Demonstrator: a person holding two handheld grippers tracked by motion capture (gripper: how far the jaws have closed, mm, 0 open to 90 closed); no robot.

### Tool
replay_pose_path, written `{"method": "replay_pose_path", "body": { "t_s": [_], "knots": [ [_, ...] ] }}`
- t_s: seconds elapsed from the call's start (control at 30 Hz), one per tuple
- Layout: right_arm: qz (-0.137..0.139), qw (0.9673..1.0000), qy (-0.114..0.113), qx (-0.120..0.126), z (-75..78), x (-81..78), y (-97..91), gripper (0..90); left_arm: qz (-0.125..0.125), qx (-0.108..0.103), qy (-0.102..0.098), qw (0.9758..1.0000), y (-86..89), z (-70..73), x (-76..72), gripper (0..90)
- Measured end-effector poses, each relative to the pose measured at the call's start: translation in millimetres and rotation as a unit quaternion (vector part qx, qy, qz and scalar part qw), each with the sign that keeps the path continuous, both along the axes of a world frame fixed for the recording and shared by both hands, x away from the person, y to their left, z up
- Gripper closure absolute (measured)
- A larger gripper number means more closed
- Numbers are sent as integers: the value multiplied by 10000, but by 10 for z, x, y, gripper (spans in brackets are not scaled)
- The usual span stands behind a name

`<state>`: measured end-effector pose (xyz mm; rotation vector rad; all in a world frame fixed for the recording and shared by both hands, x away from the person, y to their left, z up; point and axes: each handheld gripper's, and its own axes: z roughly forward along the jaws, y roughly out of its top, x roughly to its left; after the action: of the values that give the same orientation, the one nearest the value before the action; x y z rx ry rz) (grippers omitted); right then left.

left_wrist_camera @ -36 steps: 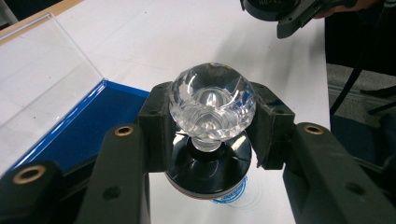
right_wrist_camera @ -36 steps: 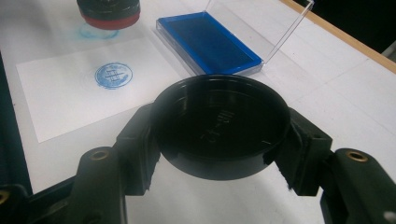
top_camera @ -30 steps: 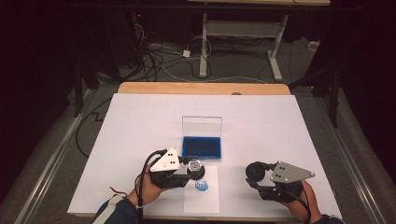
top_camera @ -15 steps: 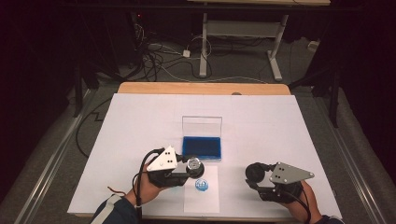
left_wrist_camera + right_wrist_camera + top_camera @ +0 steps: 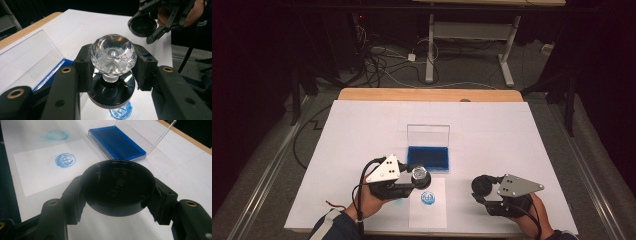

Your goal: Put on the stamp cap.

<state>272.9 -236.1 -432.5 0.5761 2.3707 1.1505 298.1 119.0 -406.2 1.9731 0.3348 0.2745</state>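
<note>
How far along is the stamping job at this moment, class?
Done: a blue print sits on the paper sheet, and the ink pad lies open. In hand: the left gripper clamps the crystal-topped stamp just above the print; the right gripper holds the black cap. Left: probably capping the stamp and closing the pad.

In my left gripper view, the stamp (image 5: pixel 113 72) I hold covers the top of the blue print (image 5: pixel 121 111) on the paper, and the picture's lower edge cuts the print off. The raised letters inside the black cap (image 5: pixel 117 186) in my right gripper view are too faint to read. From the high view, the print's design is too small to make out.
</note>
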Motion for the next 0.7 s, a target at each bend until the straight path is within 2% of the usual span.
{"method": "replay_pose_path", "body": {
  "t_s": [0.23, 0.47, 0.7],
  "knots": [
    [94, 9999, 50, -16, -36, 7, 114, 386, -52, -120, 5, 9999, -43, 31, -1, 541],
    [351, 9993, 70, -76, -71, -2, 316, 386, -107, -201, -12, 9997, -79, 60, -19, 541],
    [535, 9983, 202, -55, -106, 20, 492, 386, -189, -255, 19, 9995, -163, 60, -20, 541]
  ]
}}
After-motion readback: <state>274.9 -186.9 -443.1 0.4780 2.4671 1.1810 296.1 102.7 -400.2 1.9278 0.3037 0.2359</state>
